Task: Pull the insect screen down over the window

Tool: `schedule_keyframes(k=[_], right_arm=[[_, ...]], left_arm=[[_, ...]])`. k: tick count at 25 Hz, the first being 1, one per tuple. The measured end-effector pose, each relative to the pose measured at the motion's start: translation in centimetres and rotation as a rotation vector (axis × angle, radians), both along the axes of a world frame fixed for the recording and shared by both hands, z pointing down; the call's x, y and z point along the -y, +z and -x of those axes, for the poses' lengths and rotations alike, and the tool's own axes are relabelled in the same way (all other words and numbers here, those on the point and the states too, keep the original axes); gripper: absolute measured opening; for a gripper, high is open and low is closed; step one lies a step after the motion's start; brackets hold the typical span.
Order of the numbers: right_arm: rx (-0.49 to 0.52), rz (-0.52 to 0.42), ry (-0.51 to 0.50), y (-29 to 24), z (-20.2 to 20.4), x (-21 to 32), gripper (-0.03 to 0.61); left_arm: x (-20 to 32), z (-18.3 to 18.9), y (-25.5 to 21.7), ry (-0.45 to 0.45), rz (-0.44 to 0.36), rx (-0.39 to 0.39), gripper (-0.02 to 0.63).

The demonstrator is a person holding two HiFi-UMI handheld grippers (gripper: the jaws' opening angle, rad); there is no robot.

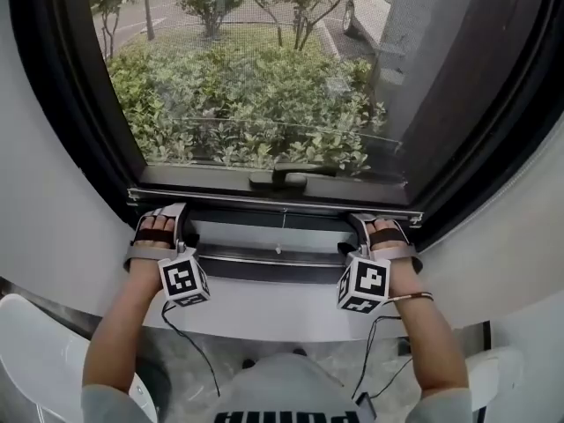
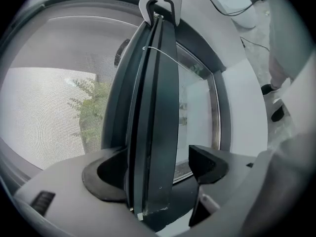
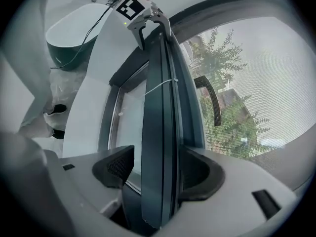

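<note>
Left tool (image 1: 160,214), right tool (image 1: 381,223), both released, straddling insect screen bar (image 1: 273,203) at its two ends

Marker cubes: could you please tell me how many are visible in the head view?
2. One marker cube sits on the left gripper at the screen bar's left end; the other on the right gripper at its right end. None seems hidden.

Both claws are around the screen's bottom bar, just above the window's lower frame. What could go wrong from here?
1. Slip: the left claw and right claw straddle the bottom bar with a gap at one pad each, so it may slide out and the screen could retract.
2. The pull cord hanging mid-bar could get pinched against the lower frame.
3. Uneven pulling might tilt the bar and jam it.
</note>
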State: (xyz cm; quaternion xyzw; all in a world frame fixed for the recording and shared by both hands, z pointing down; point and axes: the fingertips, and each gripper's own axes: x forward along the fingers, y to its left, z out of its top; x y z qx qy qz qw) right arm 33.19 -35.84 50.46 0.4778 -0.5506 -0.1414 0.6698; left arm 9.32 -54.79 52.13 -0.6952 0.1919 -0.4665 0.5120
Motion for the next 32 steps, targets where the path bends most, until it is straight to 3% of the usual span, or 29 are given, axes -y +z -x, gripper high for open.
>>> schedule_keyframes(k=[6, 13, 17, 24, 28, 32], right_arm=[[-0.067, -0.001, 0.025, 0.1, -0.4, -0.3, 0.293], [-0.19, -0.077, 0.024, 0.2, -0.7, 0.2, 0.293], [-0.213, -0.183, 0.041, 0.2, -0.7, 0.6, 0.293], [-0.3, -0.352, 0.07, 0.4, -1.2, 1.2, 0.279], [-0.292, -0.354, 0.068, 0.2, -1.0, 1.0, 0.276], [-0.273, -0.331, 0.057, 0.1, -1.0, 1.1, 0.272]], left_arm=[[0.4, -0.5, 0.4, -0.008, -0.049, -0.004, 0.4], [0.9, 0.3, 0.4, 0.003, -0.161, 0.057, 0.403], [1.6, 0.2, 0.8, -0.041, -0.259, 0.016, 0.47], [2.2, -0.1, 1.8, -0.086, -0.304, -0.023, 0.554], [2.5, 0.3, 1.5, -0.008, -0.376, 0.004, 0.552], [4.7, 3.3, 1.1, -0.047, -0.439, 0.032, 0.552]])
